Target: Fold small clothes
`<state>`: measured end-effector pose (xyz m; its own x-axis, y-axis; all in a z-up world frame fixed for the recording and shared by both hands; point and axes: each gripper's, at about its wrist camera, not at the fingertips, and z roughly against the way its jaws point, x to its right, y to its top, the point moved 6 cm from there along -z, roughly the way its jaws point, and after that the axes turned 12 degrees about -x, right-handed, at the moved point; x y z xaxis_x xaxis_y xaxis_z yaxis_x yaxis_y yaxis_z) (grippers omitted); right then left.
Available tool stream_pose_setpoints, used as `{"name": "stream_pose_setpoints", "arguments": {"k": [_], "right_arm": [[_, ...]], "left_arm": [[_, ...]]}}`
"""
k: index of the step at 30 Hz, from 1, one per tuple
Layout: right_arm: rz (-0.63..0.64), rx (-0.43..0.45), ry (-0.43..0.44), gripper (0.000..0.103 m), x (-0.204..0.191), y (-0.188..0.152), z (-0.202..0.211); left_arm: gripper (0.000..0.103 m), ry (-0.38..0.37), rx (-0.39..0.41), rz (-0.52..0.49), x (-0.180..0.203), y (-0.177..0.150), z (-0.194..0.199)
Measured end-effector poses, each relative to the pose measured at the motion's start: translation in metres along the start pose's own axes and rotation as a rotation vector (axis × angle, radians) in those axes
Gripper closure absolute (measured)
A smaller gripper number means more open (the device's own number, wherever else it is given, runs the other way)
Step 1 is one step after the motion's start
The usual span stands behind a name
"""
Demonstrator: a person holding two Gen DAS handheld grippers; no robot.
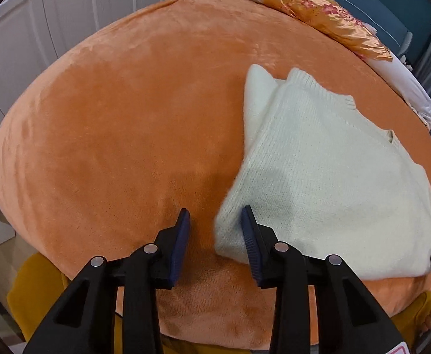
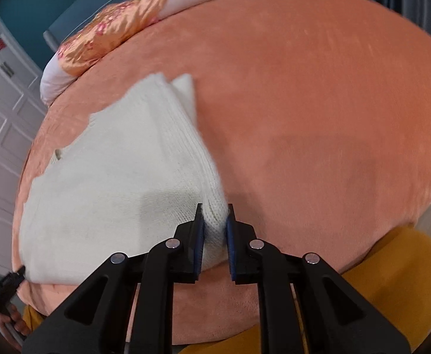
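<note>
both claws are working the near edge of a cream knitted sweater (image 1: 318, 171), which is lying on an orange plush bed cover (image 1: 126, 118). right gripper (image 2: 215, 227) is pinching a bunched fold of the knit's near corner between its blue pads, jaws nearly together with the cloth filling the gap. left gripper (image 1: 216, 233) is standing partly open at the opposite near corner: one pad is lying against the knit's edge, the other is over bare cover, so nothing looks clamped there.

ahead of the claws the sweater is sitting as a thick, layered slab, with a sleeve or side panel apparently turned in and the ribbed hem showing at the far end. so a first fold seems done. what is probably remaining is lifting this near edge and carrying it away from the claws, over the far half, then smoothing.
</note>
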<state>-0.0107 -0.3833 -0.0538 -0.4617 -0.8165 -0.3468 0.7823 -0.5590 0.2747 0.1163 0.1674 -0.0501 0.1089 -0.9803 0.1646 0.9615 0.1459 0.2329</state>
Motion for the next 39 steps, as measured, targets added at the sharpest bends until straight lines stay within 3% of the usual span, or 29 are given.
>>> {"name": "stream_pose_setpoints", "arguments": {"k": [4, 7, 9, 11, 14, 18, 24, 25, 26, 27, 31, 34, 37, 39], "right_arm": [[0.000, 0.016, 0.036, 0.085, -0.001, 0.006, 0.017], [-0.029, 0.080, 0.090, 0.084, 0.009, 0.019, 0.041], [-0.024, 0.120, 0.047, 0.083, 0.020, 0.035, 0.053], [0.015, 0.122, -0.052, 0.083, 0.029, 0.051, 0.051], [0.047, 0.014, -0.079, 0.083, 0.042, 0.065, 0.024], [0.181, -0.096, 0.023, 0.083, 0.017, 0.053, 0.004], [0.379, -0.085, 0.145, 0.082, -0.018, 0.023, 0.024], [0.415, -0.098, 0.154, 0.077, -0.022, 0.019, 0.025], [0.473, -0.122, 0.144, 0.064, -0.028, 0.009, 0.025], [0.514, -0.131, 0.120, 0.060, -0.031, 0.005, 0.023], [0.655, -0.185, 0.000, 0.059, -0.033, -0.009, 0.004], [0.711, -0.199, -0.016, 0.059, -0.036, -0.011, -0.002], [0.758, -0.140, -0.012, 0.066, -0.048, -0.009, 0.010], [0.750, -0.142, 0.000, 0.092, -0.050, -0.003, 0.012]], "left_arm": [[0.065, -0.005, -0.005, 0.022, -0.003, -0.002, -0.001], [0.064, -0.006, -0.005, 0.023, -0.003, -0.002, -0.002], [0.064, 0.006, -0.005, 0.017, -0.004, -0.001, -0.003], [0.064, 0.021, -0.004, 0.013, -0.004, 0.000, -0.003], [0.064, 0.038, -0.004, 0.013, -0.004, 0.000, -0.003], [0.064, 0.058, -0.008, 0.017, -0.001, 0.000, -0.003], [0.064, 0.089, -0.017, 0.010, 0.002, 0.001, -0.004], [0.064, 0.092, -0.017, 0.011, 0.003, 0.001, -0.005], [0.064, 0.096, -0.016, 0.012, 0.003, 0.001, -0.005], [0.064, 0.099, -0.015, 0.014, 0.003, 0.001, -0.005], [0.064, 0.111, -0.010, 0.014, 0.003, 0.001, -0.004], [0.064, 0.112, -0.010, 0.012, 0.003, 0.001, -0.004], [0.064, 0.117, -0.009, 0.012, 0.003, 0.000, -0.004], [0.064, 0.129, -0.007, 0.007, 0.005, 0.000, -0.004]]}}
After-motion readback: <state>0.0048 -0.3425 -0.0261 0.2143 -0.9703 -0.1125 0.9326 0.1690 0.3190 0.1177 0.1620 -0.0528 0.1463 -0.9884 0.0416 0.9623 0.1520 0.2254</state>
